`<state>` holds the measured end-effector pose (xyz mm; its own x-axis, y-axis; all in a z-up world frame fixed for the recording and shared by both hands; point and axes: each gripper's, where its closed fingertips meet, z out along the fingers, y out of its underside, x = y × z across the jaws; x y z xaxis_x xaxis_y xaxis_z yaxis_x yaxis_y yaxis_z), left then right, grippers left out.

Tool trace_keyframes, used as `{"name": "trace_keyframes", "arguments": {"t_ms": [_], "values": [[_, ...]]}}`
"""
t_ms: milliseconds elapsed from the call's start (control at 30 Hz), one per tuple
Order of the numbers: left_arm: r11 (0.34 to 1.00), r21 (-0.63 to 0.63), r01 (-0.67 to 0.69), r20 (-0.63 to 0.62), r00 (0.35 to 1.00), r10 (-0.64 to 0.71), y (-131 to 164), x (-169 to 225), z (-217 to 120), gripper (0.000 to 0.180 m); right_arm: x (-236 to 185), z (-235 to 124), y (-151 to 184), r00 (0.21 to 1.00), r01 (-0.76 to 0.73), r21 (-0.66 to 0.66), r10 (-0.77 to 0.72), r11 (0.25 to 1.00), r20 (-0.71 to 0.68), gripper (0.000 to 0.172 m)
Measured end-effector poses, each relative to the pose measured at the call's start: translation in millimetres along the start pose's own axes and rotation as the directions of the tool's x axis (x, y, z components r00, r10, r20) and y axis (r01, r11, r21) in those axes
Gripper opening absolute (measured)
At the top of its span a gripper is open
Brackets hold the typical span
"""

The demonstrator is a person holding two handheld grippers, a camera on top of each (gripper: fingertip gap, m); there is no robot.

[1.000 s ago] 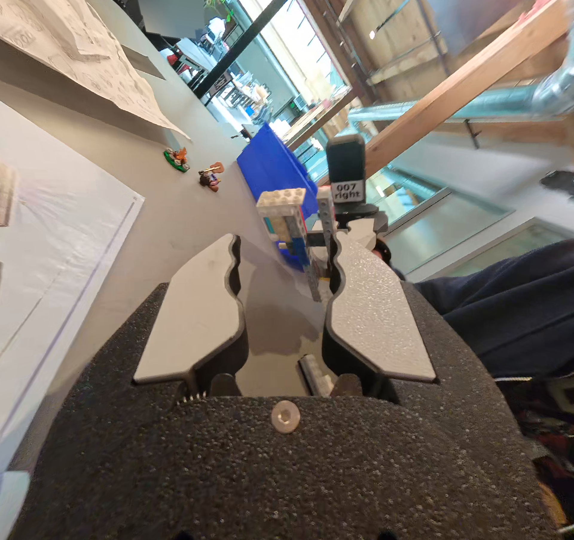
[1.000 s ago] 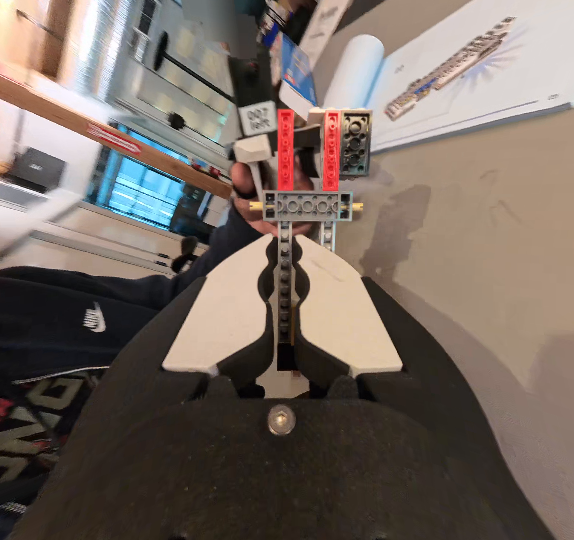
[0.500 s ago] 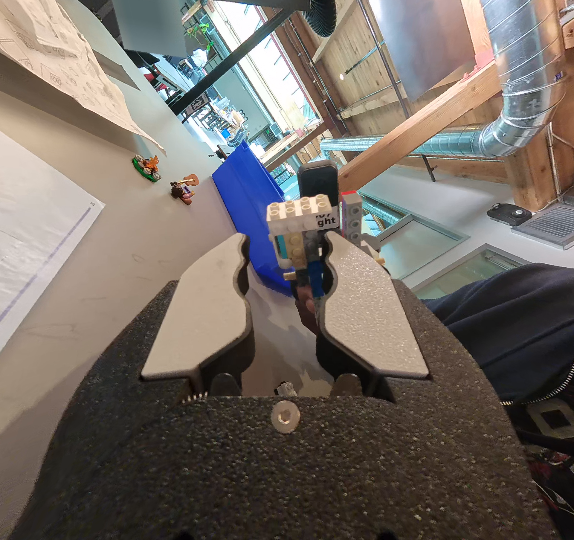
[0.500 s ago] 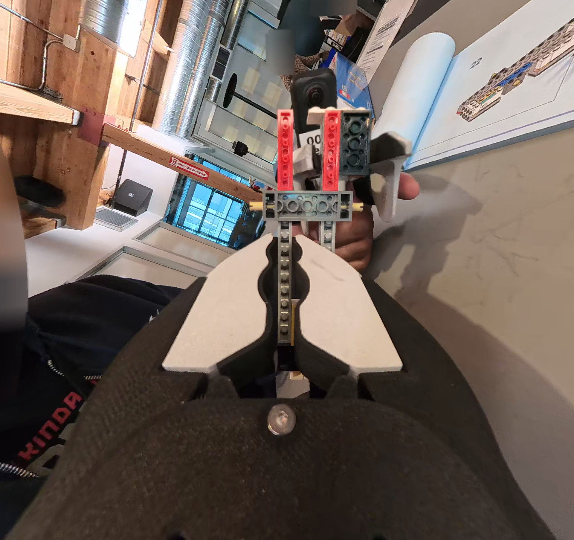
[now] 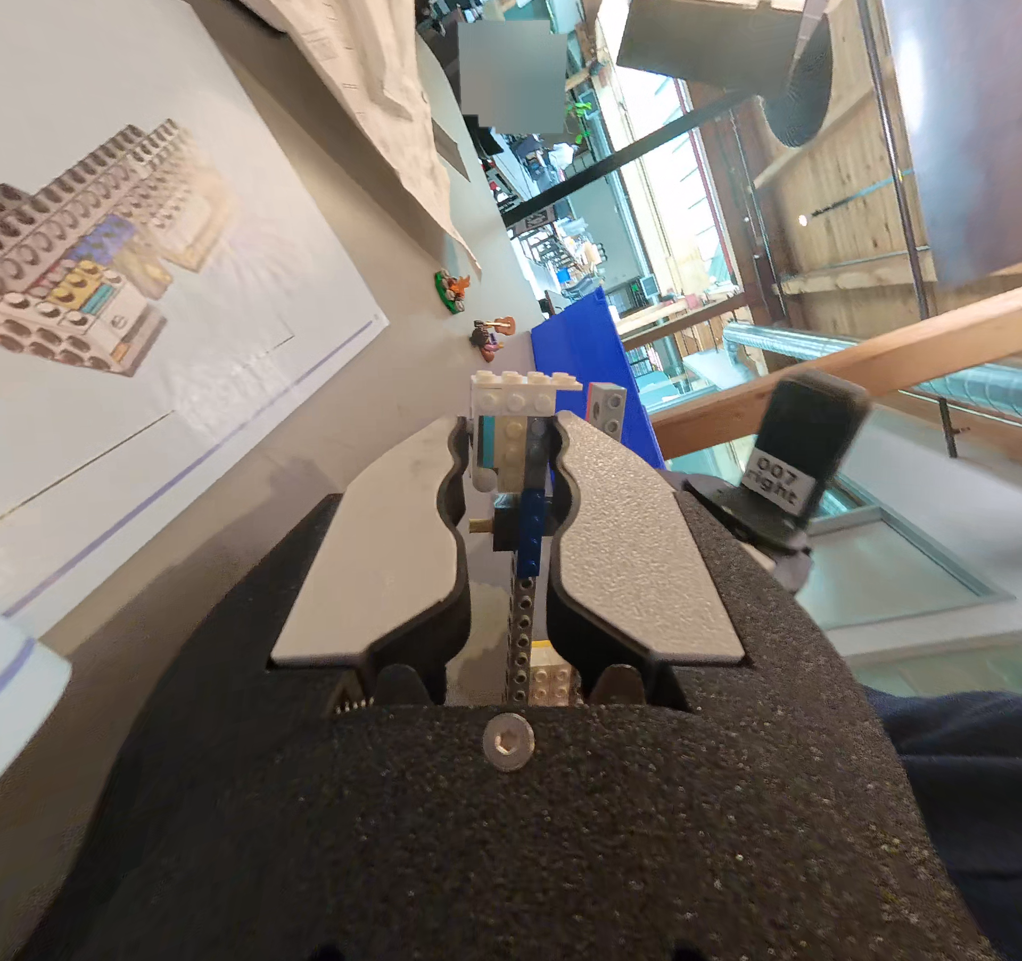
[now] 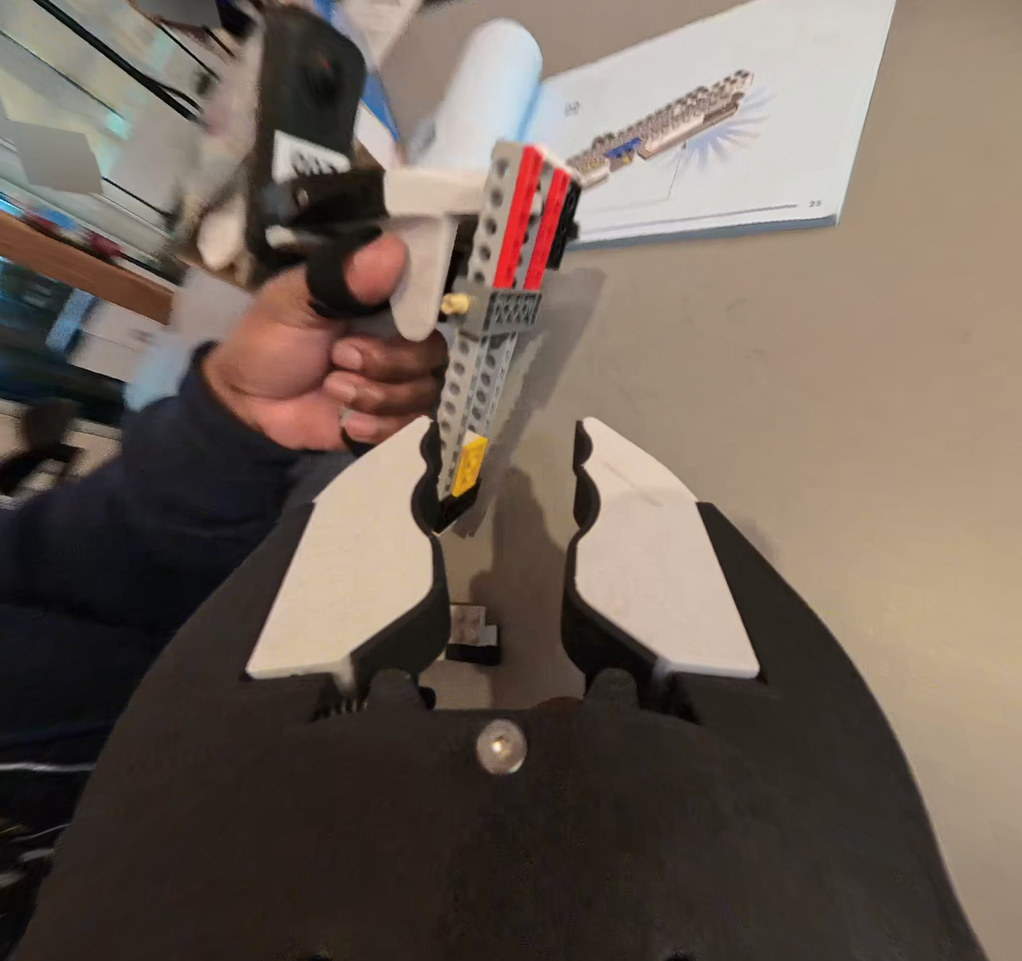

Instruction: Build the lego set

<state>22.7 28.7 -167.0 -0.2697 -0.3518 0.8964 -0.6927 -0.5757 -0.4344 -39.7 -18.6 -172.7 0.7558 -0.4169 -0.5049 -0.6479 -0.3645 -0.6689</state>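
Note:
A brick assembly (image 5: 514, 453) of long grey beams with red, white, teal, blue and yellow pieces is held above the grey table (image 6: 774, 437). My left gripper (image 5: 511, 431) is shut on its white and teal end, both pads against it. In the right wrist view the left gripper's white fingers (image 6: 420, 249) clamp the assembly (image 6: 498, 282) near its red beams. My right gripper (image 6: 503, 431) is open. The assembly's yellow and black lower end hangs by its left finger, and the right pad stands well clear. The right gripper's black body (image 5: 796, 437) shows at the right of the left wrist view.
An open instruction booklet (image 5: 166, 271) lies on the table, also in the right wrist view (image 6: 691, 133). A blue bin (image 5: 586, 359), two small figures (image 5: 453, 290) (image 5: 492, 332) and paper sheets (image 5: 376, 50) lie beyond. A small brick (image 6: 470, 630) lies under my right gripper. A person's hand (image 6: 309, 359) grips the left tool. About 8 centimetres separates my left fingertips from my right.
My left gripper closed onto the assembly's white end. My right gripper opened and let go of the grey beam, and the assembly now tilts, carried by the left gripper.

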Motion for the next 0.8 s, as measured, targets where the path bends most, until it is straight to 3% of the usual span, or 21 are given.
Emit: {"name": "trace_keyframes", "arguments": {"t_ms": [167,233,367,600,800], "values": [[0.999,0.042,-0.009,0.122,0.993,0.004,0.8,-12.6,-0.9,0.027,-4.3,21.2,22.1,0.981,0.093,-0.114,-0.111,0.989,-0.162,0.045],[0.999,0.053,-0.012,0.140,0.990,0.005,0.7,-13.8,-1.7,0.028,2.8,26.7,25.2,0.975,0.082,-0.127,-0.106,0.989,-0.194,0.035],[0.998,0.056,-0.037,0.177,0.984,0.026,-1.6,-17.9,-3.8,0.028,9.3,30.5,21.4,0.984,0.059,-0.126,-0.078,0.990,-0.158,0.017],[0.999,-0.024,-0.028,0.170,0.985,0.031,1.2,-19.8,-5.8,0.039,18.2,24.0,19.5,1.000,0.014,-0.196,-0.015,0.980,-0.004,0.016],[0.965,-0.165,-0.204,0.261,0.934,0.243,1.8,-25.2,-12.9,0.053,25.9,6.9,27.8,0.989,0.005,-0.305,0.040,0.952,0.141,0.017]]}}
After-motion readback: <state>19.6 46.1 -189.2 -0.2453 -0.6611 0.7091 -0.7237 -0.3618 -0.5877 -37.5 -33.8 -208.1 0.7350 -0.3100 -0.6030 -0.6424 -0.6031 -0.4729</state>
